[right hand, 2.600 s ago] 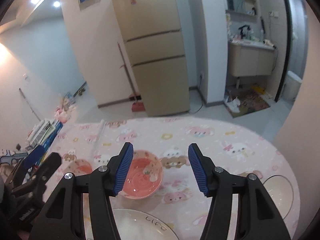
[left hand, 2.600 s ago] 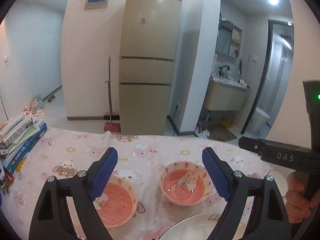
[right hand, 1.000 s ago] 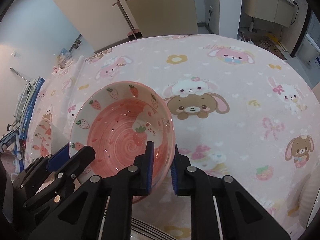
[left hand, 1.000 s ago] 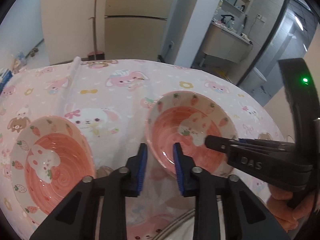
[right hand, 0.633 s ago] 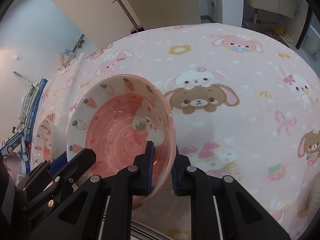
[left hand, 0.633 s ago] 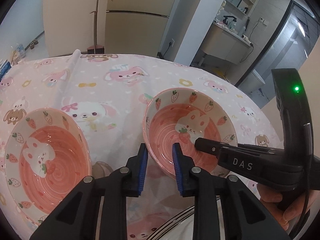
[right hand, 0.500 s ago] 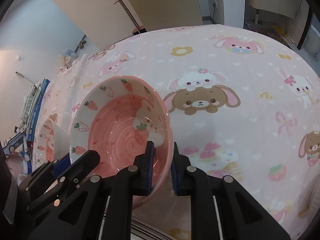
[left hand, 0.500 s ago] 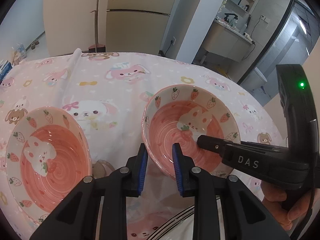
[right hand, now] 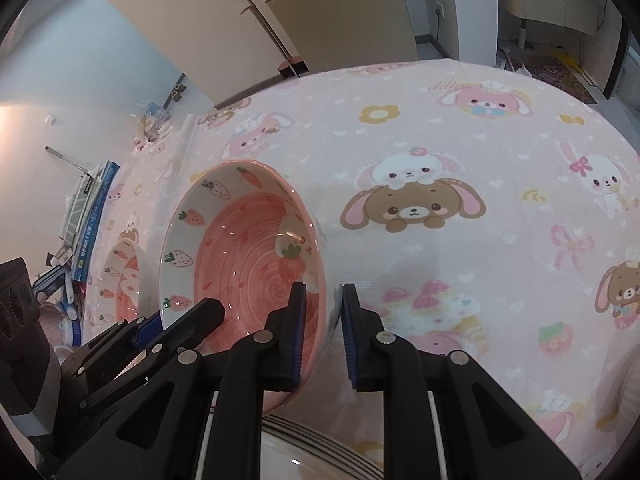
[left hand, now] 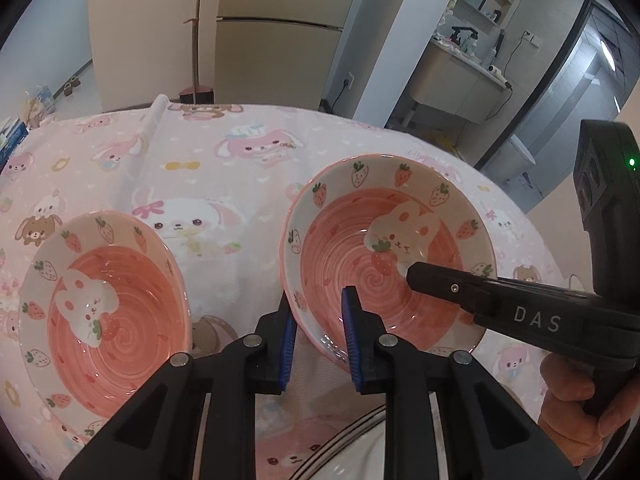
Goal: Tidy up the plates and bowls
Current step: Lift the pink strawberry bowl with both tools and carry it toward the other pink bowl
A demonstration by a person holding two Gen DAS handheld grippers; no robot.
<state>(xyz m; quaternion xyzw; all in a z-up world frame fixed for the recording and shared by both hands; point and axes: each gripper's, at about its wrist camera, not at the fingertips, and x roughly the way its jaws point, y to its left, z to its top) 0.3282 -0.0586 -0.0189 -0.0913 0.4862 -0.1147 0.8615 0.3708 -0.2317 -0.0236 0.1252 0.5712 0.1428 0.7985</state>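
A pink bowl [left hand: 384, 248] with strawberries and a rabbit hangs tilted above the pink tablecloth, its opening turned toward the left in the right wrist view [right hand: 240, 248]. My left gripper [left hand: 318, 340] has the near rim between its blue pads, and its jaws are closing on it. My right gripper [right hand: 322, 332] is shut on the rim at the bowl's other side, one pad inside and one outside. A matching second bowl [left hand: 108, 304] rests on the cloth to the left. The edge of a white plate [left hand: 340, 440] shows under both grippers.
The round table wears a pink cartoon cloth [right hand: 460, 140]. A stack of books [right hand: 88, 216] lies at its left edge. Another pale plate [right hand: 624, 400] peeks in at the right. A fridge [left hand: 280, 40] and a broom [left hand: 196, 60] stand behind.
Both grippers, open above the table at first, now clamp the bowl's rim. Over the last second the bowl has risen a little and tipped further onto its side.
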